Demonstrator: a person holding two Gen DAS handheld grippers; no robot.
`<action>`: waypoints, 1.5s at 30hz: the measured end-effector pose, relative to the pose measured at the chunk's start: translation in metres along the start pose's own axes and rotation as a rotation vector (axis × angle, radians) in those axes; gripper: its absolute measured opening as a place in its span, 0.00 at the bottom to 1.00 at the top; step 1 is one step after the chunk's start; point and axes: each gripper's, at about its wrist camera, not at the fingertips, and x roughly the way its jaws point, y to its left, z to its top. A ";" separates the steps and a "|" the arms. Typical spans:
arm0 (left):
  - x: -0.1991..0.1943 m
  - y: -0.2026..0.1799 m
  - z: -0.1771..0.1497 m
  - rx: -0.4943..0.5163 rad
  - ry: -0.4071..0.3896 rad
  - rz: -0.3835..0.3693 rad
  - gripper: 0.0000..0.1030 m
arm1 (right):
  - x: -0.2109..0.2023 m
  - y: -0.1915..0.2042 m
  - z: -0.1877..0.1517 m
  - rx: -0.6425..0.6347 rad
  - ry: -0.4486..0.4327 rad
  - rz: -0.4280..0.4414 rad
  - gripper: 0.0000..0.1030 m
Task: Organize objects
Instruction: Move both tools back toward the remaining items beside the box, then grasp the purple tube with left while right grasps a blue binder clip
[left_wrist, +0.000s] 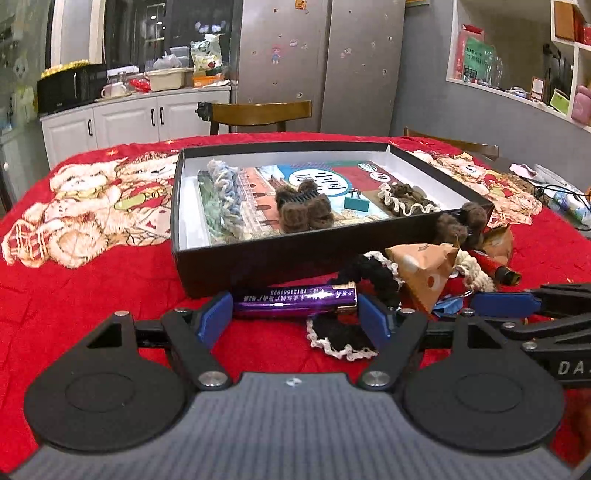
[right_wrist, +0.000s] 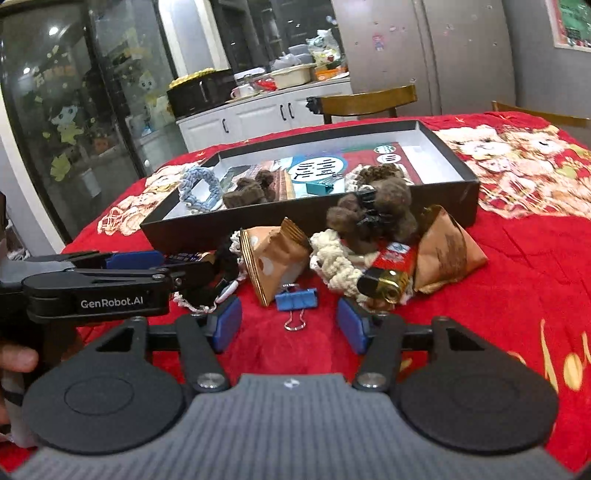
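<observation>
A black open box (left_wrist: 258, 254) on the red tablecloth holds knitted items, a brown hair claw and a teal binder clip. In front of it lies a pile: a purple lighter (left_wrist: 295, 298), a black and white scrunchie (left_wrist: 340, 332), orange snack packets (left_wrist: 424, 273), a brown fuzzy hair claw (right_wrist: 373, 214), a cream braided scrunchie (right_wrist: 336, 266) and a blue binder clip (right_wrist: 297, 299). My left gripper (left_wrist: 295, 317) has its blue pads at both ends of the purple lighter. My right gripper (right_wrist: 290, 323) is open, its pads on either side of the blue binder clip.
Wooden chairs (left_wrist: 258, 112) stand behind the table. A white cabinet (left_wrist: 129, 118) with kitchen clutter and a steel fridge (left_wrist: 321, 62) are further back. A red tube with a gold cap (right_wrist: 384, 284) lies in the pile. Cables and small items (left_wrist: 561, 199) sit at the table's right edge.
</observation>
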 end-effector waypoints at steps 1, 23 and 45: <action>0.000 0.001 0.000 -0.002 -0.001 0.005 0.77 | 0.001 0.000 0.001 -0.003 0.001 0.001 0.69; 0.013 0.003 0.003 -0.023 0.022 0.056 0.82 | 0.008 -0.003 0.010 -0.009 -0.003 0.026 0.31; -0.001 -0.005 -0.001 0.021 -0.026 0.090 0.82 | -0.013 -0.005 -0.002 -0.011 -0.010 0.099 0.30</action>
